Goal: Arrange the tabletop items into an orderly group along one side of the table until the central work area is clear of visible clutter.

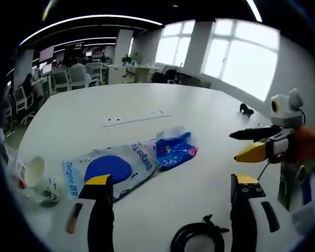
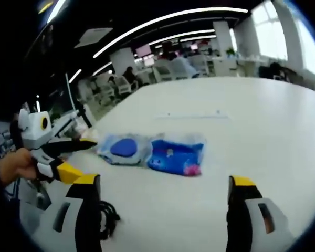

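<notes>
Tabletop clutter, blue pouch (image 1: 111,170) plus wipes pack (image 1: 176,149), sitting mid-table, both grippers (image 1: 170,189) (image 2: 163,191) spread wide and empty, could easily skid those slippery bags off-edge.

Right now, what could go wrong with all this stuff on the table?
1. The paper cup lies tipped near the table edge beside crumpled trash; a nudge could roll it off.
2. The clear bag with the blue pad overlaps the blue packet, so dragging one may pull the other.
3. The black cable coil sits by the open left gripper and could snag it.
</notes>
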Tool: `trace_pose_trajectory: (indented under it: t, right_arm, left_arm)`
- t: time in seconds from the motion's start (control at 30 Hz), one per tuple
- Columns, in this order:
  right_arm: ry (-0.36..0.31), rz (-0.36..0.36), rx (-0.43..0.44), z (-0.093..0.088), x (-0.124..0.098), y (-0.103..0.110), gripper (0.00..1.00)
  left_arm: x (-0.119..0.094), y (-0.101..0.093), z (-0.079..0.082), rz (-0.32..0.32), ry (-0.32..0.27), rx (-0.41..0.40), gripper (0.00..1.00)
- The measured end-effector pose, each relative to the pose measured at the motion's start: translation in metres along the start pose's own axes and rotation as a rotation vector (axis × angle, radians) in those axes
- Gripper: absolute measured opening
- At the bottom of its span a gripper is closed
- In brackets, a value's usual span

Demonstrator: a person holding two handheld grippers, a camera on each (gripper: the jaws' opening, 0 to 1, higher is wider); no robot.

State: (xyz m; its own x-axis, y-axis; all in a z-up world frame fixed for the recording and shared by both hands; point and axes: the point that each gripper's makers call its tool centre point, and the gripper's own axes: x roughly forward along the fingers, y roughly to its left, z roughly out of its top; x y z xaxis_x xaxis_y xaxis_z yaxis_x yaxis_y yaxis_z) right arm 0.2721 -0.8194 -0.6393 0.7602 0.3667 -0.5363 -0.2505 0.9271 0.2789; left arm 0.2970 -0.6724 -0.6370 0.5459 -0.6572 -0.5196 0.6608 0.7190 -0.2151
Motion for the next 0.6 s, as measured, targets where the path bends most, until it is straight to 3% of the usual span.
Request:
trace_pose_trajectory:
  t: [0.3, 0.6]
  right_arm:
    - [-0.027, 0.019, 0.001, -0.01, -0.014, 0.013, 1.0]
    - [-0.038, 0.031, 0.022, -0.026, -0.021, 0.024, 1.0]
  left_arm:
    - [-0.023, -0.011, -0.006, -0.003, -0.017, 0.008, 0.97]
    - [-0.036, -0.023, -0.032, 0.0, 0.006, 0.03, 0.98]
